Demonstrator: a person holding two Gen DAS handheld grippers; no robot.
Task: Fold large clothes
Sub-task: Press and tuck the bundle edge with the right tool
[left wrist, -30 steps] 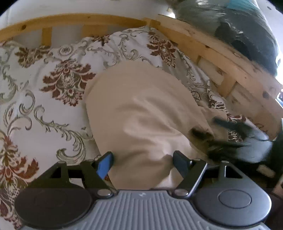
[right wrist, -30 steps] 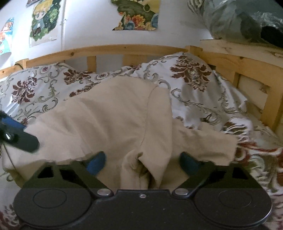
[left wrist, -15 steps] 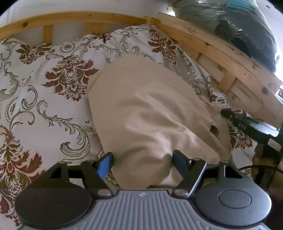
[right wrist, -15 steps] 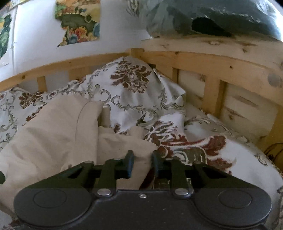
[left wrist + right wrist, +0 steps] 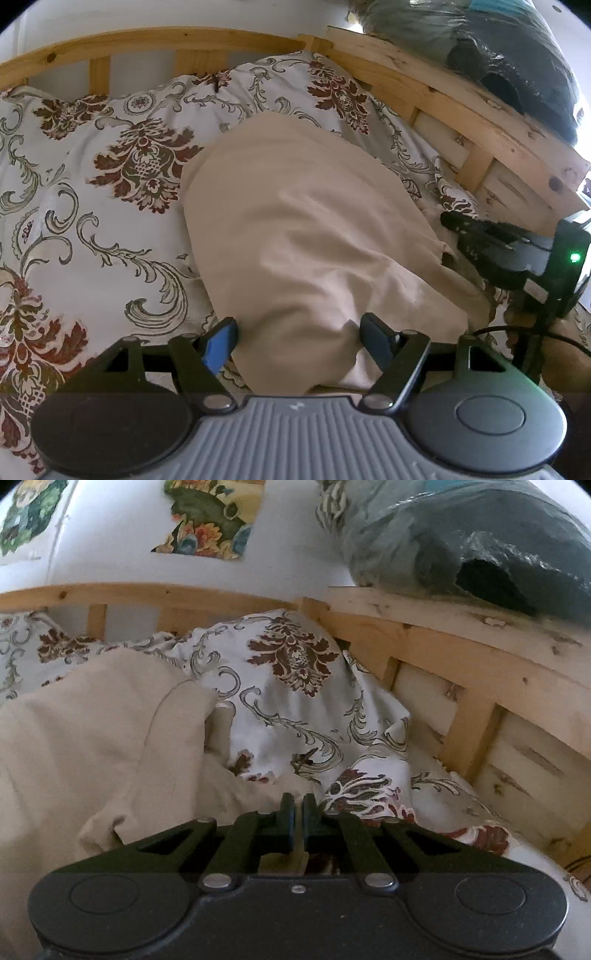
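Observation:
A large beige garment point(image 5: 295, 229) lies spread on the floral bedsheet point(image 5: 92, 192). My left gripper point(image 5: 297, 332) stands open across the garment's near edge, blue pads on either side of the cloth and not pressing it. The right gripper point(image 5: 298, 805) is shut, its fingertips pinched on a beige fold at the garment's right edge point(image 5: 221, 794). In the left wrist view the right gripper point(image 5: 448, 221) reaches in from the right onto that edge. A seamed beige panel point(image 5: 110, 720) fills the left of the right wrist view.
A wooden bed rail point(image 5: 461, 122) runs along the back and right side. A dark plastic-wrapped bundle point(image 5: 461, 535) rests on the rail's top board. Posters point(image 5: 210, 517) hang on the white wall. A black cable point(image 5: 517, 332) trails by the right gripper.
The right gripper closed from wide open and swung right, to the garment's right edge. The left gripper stayed open over the near edge.

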